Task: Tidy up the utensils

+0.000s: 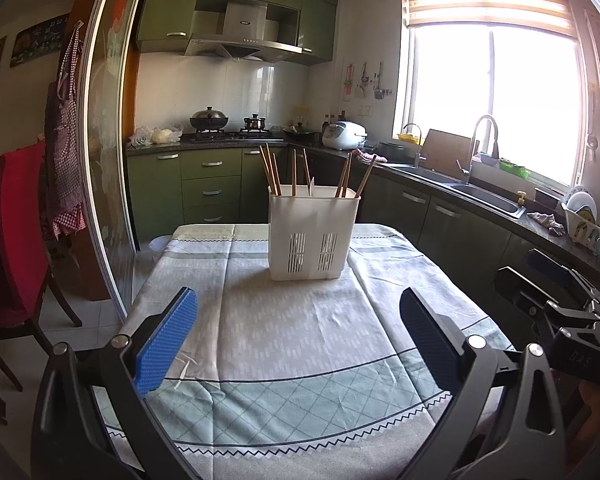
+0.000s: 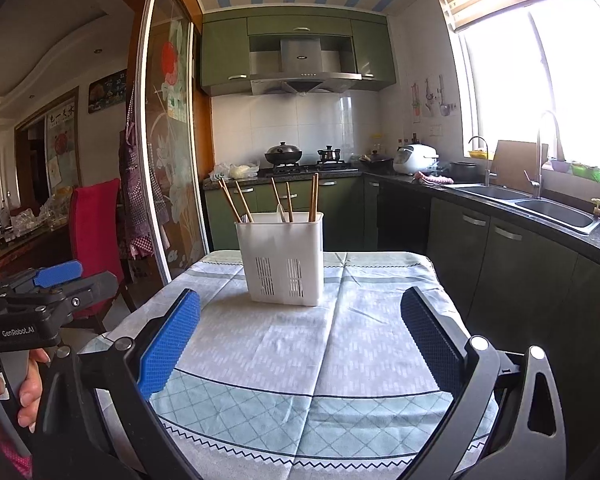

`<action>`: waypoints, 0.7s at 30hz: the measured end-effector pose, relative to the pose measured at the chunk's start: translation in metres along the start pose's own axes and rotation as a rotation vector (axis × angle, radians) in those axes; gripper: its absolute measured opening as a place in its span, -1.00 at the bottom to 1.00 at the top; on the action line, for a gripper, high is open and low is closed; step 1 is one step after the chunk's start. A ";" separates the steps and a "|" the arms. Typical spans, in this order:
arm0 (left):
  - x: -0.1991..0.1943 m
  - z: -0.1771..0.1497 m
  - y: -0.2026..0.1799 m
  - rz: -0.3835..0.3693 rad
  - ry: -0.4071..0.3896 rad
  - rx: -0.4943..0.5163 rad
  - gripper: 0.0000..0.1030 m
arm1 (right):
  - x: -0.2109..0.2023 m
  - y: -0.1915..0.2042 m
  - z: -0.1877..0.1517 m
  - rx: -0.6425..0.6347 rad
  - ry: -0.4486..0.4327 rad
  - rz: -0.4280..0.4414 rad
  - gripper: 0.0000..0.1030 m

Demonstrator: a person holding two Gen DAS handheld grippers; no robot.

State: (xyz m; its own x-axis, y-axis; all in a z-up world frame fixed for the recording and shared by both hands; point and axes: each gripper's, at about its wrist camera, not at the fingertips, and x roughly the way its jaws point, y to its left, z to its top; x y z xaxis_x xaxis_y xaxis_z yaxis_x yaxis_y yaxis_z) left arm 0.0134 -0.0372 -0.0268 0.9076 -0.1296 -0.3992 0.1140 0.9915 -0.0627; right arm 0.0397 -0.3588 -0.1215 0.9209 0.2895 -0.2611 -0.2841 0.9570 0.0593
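Grippers both empty, jaws wide apart: left gripper and right gripper at lower frame, over tablecloth. Utensil holder dead ahead, frame centre, upright; chopsticks stand near-vertical inside, splayed. Neither arm clearly nearer.

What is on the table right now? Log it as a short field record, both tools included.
holder: white utensil holder, upright on the tablecloth
contents: wooden chopsticks standing in it, leaning apart; a white utensil among them
left tool: open, holding nothing, short of the holder
right tool: open, holding nothing, short of the holder
loose utensils on cloth: none visible
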 end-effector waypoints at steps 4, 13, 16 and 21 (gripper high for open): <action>-0.004 -0.008 -0.004 0.012 -0.001 0.025 0.87 | -0.004 -0.003 0.000 0.004 0.003 -0.010 0.91; -0.022 -0.012 -0.003 -0.002 -0.013 0.015 0.86 | -0.020 0.001 0.002 -0.018 -0.008 -0.013 0.91; -0.026 -0.013 0.000 -0.007 -0.016 0.003 0.87 | -0.024 0.001 0.003 -0.017 -0.015 -0.010 0.91; -0.029 -0.014 -0.002 -0.003 -0.018 0.014 0.87 | -0.025 0.001 0.004 -0.019 -0.015 -0.009 0.91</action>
State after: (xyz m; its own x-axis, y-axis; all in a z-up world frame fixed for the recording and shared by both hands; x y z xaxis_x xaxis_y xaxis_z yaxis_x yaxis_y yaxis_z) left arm -0.0189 -0.0355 -0.0283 0.9144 -0.1326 -0.3825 0.1225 0.9912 -0.0506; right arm 0.0174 -0.3649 -0.1107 0.9272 0.2816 -0.2469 -0.2808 0.9590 0.0392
